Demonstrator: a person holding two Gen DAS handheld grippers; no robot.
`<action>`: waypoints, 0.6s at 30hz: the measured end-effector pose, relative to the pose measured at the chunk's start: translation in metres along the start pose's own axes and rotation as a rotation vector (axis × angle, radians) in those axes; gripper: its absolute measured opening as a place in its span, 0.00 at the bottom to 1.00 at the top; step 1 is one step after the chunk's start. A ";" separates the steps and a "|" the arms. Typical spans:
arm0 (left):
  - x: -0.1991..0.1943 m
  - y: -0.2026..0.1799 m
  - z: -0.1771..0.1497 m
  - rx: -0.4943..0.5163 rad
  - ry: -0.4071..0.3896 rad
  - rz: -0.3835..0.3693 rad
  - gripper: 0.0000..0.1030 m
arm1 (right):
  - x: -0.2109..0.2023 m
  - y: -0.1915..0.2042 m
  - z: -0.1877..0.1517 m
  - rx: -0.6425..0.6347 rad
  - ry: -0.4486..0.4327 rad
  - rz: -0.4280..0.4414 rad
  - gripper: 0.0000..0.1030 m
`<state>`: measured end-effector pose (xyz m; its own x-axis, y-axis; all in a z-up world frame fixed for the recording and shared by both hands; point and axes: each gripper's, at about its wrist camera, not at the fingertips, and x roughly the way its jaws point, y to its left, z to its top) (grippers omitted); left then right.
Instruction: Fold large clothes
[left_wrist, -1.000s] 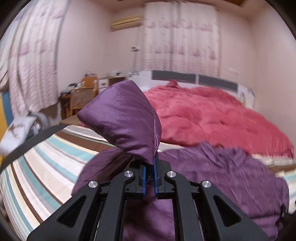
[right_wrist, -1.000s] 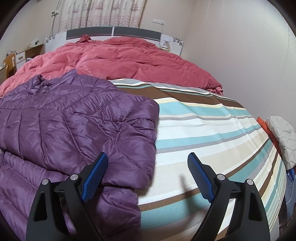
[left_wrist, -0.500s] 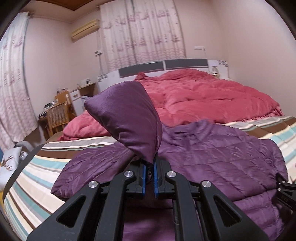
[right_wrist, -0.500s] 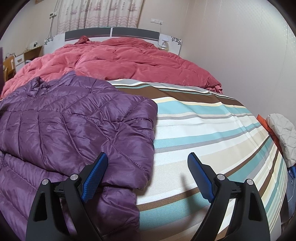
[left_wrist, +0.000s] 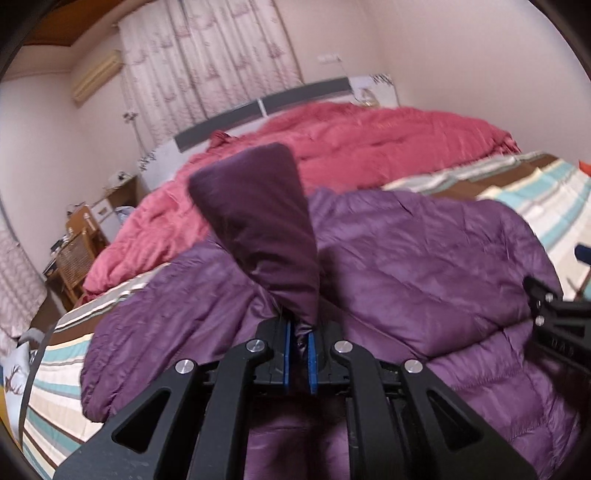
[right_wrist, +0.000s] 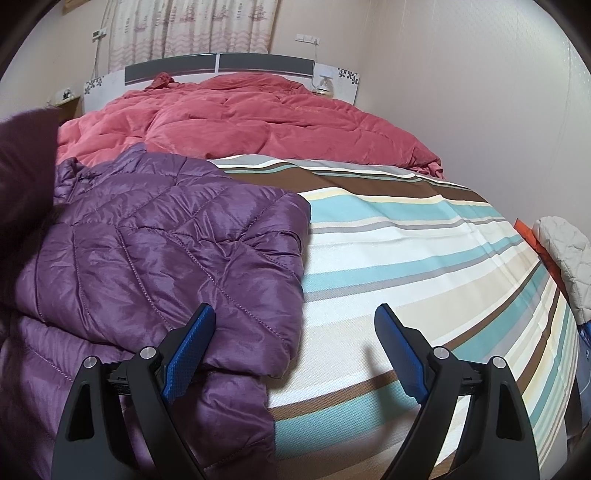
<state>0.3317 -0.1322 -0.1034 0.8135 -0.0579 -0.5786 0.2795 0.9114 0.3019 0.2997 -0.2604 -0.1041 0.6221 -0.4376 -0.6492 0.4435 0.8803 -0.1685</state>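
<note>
- My left hand-held gripper (left_wrist: 299, 363) is clamped on a fold of the purple jacket (left_wrist: 424, 266); the blue pads (left_wrist: 286, 360) nearly meet, with the fabric pinched between them.
- From that pinch a sleeve (left_wrist: 262, 225) stands up in front of my left camera, darker than the rest and widening toward its flat top end.
- The rest of the jacket lies spread on the bed (left_wrist: 532, 192), directly beyond and to both sides of the left hand-held gripper; its quilted body fills the middle of my left view.
- My right hand-held gripper (right_wrist: 295, 350) is wide open, nothing between its fingers.
- In my right view, the jacket's edge lies under and just past the left finger (right_wrist: 190, 343); whether that finger touches the fabric I cannot tell.
- The right finger (right_wrist: 400, 354) hangs over bare striped sheet (right_wrist: 424, 258), apart from the jacket.
- The raised sleeve shows as a dark purple mass at the far left edge of my right view (right_wrist: 26, 184).
- Part of the right hand-held gripper appears at the right edge of my left view (left_wrist: 554, 317), beside the jacket's near right side.
- A red quilt (right_wrist: 240, 122) is bunched at the head of the bed, beyond the jacket; the jacket's collar end lies against it.
- A pale quilted item (right_wrist: 569, 266) sits off the bed's right side.
</note>
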 end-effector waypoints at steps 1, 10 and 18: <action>0.003 -0.004 -0.001 0.023 0.024 -0.017 0.08 | 0.000 0.000 0.000 -0.001 0.000 0.000 0.85; -0.017 -0.022 -0.003 0.115 0.015 -0.135 0.57 | -0.001 0.001 0.000 -0.001 -0.001 -0.003 0.85; -0.052 0.054 -0.017 -0.094 -0.037 -0.092 0.68 | -0.017 0.001 0.001 -0.008 -0.075 0.036 0.85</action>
<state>0.2956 -0.0734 -0.0702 0.8051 -0.1565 -0.5722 0.3062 0.9358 0.1749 0.2897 -0.2524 -0.0924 0.6842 -0.4183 -0.5974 0.4150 0.8969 -0.1527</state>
